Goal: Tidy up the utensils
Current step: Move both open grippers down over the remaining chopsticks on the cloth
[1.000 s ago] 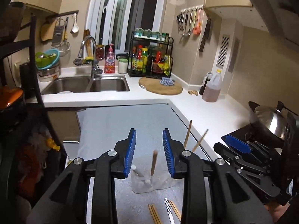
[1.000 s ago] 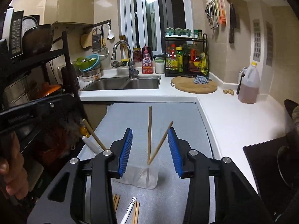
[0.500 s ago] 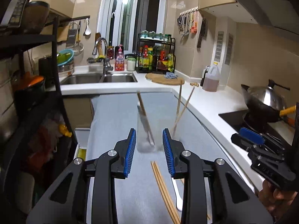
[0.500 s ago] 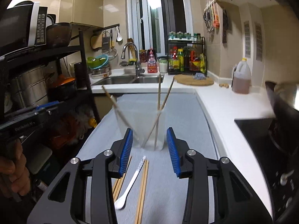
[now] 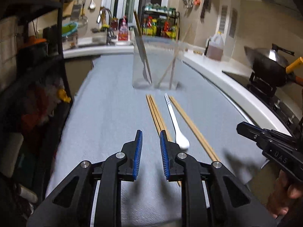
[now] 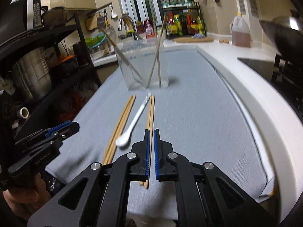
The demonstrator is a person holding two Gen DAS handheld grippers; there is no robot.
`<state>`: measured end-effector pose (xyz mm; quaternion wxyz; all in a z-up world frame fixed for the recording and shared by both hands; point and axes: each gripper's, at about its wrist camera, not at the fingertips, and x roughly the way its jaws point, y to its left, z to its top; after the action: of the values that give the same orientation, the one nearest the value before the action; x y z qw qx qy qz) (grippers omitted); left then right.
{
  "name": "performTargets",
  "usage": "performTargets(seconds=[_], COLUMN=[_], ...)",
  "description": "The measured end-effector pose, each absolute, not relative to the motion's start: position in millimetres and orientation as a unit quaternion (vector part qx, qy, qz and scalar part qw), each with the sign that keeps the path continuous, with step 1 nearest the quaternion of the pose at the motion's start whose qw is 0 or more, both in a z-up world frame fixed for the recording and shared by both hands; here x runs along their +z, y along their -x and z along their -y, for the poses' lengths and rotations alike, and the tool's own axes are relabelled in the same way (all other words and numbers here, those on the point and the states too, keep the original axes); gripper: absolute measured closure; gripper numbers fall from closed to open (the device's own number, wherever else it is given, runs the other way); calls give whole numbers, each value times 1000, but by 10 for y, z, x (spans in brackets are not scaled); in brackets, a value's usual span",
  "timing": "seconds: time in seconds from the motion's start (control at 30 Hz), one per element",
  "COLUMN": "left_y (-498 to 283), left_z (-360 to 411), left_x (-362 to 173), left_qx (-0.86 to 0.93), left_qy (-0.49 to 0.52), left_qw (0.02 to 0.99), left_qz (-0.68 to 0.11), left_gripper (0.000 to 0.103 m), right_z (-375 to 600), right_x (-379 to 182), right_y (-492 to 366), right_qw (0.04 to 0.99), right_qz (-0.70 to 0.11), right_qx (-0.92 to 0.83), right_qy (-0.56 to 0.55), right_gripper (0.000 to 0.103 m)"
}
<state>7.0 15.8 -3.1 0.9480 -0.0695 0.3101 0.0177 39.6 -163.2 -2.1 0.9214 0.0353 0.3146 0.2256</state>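
A clear holder (image 5: 155,64) (image 6: 144,66) stands on the grey mat with several chopsticks leaning in it. On the mat lie a left bundle of chopsticks (image 5: 156,113) (image 6: 121,124), a white spoon (image 5: 177,124) (image 6: 132,124) and a right pair of chopsticks (image 5: 191,126) (image 6: 150,113). My left gripper (image 5: 150,134) is open and empty, low over the mat by the left bundle. My right gripper (image 6: 151,132) has its jaws nearly closed around the right pair of chopsticks. The right gripper also shows in the left wrist view (image 5: 265,141).
A black rack with pots (image 6: 37,66) stands left of the mat. A wok (image 5: 269,64) sits on the stove at right. A white counter edge (image 6: 255,98) borders the mat, with an oil jug (image 6: 240,30), sink and condiment rack behind.
Both grippers pulled back from the holder and dropped low over the mat. The right jaws closed from wide open onto the right pair of chopsticks. The left jaws stayed open.
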Motion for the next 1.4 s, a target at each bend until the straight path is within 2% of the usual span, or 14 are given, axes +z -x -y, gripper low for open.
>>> performTargets(seconds=[0.07, 0.57, 1.17, 1.4], left_y=[-88, -200, -190, -122], left_z=[-123, -12, 90, -63], left_x=[-142, -488, -462, -459], left_qx=[12, -10, 3, 44], left_qy=[75, 95, 65, 85], left_qw=[944, 927, 927, 927], left_qz=[-322, -364, -368, -363], left_gripper=[85, 85, 85, 87], right_z=[1612, 1424, 1392, 1549], right_x=[-118, -438, -489, -482], right_y=[-402, -515, -489, -484], right_qw=[918, 898, 899, 906], right_qz=[-325, -371, -375, -376], right_qx=[226, 237, 227, 196], right_qy=[-36, -19, 6, -3], right_gripper=[95, 95, 97, 97])
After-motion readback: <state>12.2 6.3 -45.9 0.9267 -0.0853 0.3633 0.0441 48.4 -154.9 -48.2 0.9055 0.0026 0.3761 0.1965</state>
